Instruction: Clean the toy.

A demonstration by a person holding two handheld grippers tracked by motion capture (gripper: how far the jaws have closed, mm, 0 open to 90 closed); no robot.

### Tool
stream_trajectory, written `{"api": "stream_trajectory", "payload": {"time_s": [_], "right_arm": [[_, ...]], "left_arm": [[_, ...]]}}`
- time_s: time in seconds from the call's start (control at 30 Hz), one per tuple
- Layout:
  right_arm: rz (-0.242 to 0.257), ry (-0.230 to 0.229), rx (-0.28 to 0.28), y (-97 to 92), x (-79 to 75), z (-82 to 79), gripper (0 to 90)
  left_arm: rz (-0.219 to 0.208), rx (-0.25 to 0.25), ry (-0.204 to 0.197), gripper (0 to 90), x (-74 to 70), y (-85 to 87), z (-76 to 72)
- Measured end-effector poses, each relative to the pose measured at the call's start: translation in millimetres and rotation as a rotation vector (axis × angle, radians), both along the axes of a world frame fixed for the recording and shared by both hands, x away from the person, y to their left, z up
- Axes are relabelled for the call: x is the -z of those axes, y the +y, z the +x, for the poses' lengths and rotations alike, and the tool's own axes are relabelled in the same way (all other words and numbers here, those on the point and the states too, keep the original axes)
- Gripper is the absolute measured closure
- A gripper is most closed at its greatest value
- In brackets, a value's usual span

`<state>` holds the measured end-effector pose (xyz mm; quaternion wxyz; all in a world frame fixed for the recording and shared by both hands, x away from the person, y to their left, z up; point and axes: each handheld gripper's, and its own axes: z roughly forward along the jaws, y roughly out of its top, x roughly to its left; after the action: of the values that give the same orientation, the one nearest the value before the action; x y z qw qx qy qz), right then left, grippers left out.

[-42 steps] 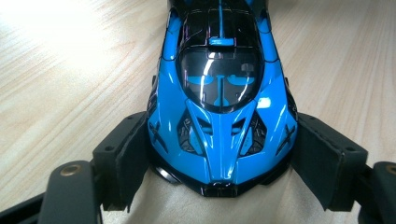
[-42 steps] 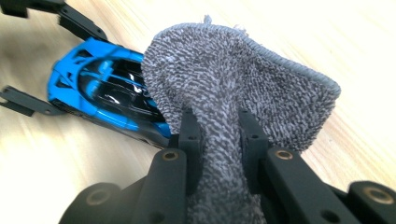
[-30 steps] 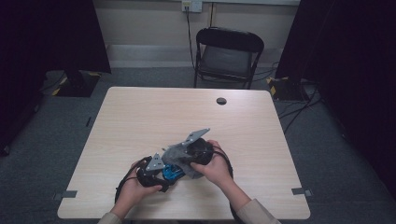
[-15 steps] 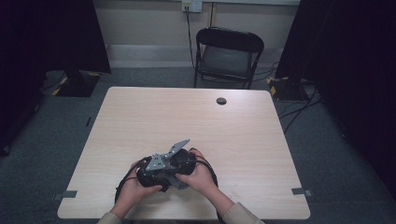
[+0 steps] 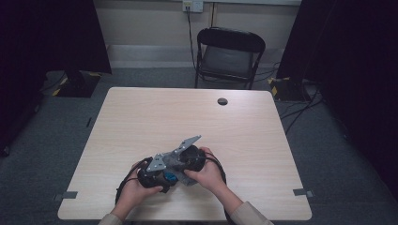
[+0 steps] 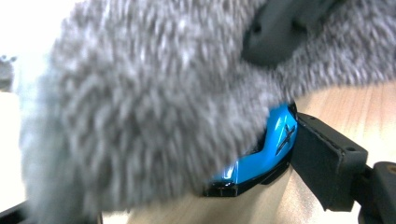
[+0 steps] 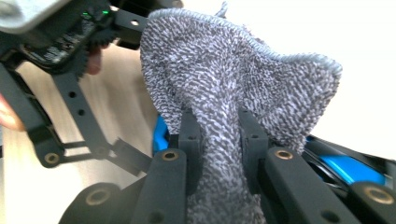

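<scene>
My right gripper point(image 7: 218, 140) pinches a grey looped microfibre cloth point(image 7: 233, 74) and rubs it over a glossy blue plastic piece point(image 6: 261, 154) clamped in my left gripper point(image 5: 157, 176), low over the pale wooden table point(image 5: 141, 117). Too hard a push could twist the piece loose, I think.

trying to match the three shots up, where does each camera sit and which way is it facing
High view: above the person's side, looking forward and down on the table; both forearms and hands enter at bottom.
Left gripper view: on the left gripper, facing the blue object.
Right gripper view: on the right gripper, pinching the grey cloth.
Both gripper views share cloth and blue object.
</scene>
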<state>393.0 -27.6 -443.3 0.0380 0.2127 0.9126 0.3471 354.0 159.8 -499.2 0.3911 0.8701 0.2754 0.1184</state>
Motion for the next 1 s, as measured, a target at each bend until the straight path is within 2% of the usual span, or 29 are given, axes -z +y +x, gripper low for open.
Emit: {"api": "stream_trajectory", "payload": {"time_s": [0.13,0.3,0.43,0.73,1.0], "right_arm": [[-0.001,-0.007,0.020,-7.9,-1.8,3.6,76.3],[-0.013,-0.020,0.074,-25.7,-2.3,11.9,76.3],[0.006,-0.004,0.116,-42.9,0.8,19.5,76.3],[0.015,-0.001,0.156,-53.0,-1.5,24.3,76.3],[-0.011,-0.027,0.174,-60.1,-4.7,26.8,76.3]], "left_arm": [[0.000,0.000,0.000,23.6,0.0,0.0,-0.1],[-0.001,0.000,-0.001,23.6,0.0,0.0,0.0],[-0.001,0.000,-0.001,23.6,0.0,-0.1,0.0],[-0.001,0.000,-0.001,23.6,0.0,-0.1,0.0],[-0.001,0.000,-0.001,23.6,0.0,-0.1,0.0]]}}
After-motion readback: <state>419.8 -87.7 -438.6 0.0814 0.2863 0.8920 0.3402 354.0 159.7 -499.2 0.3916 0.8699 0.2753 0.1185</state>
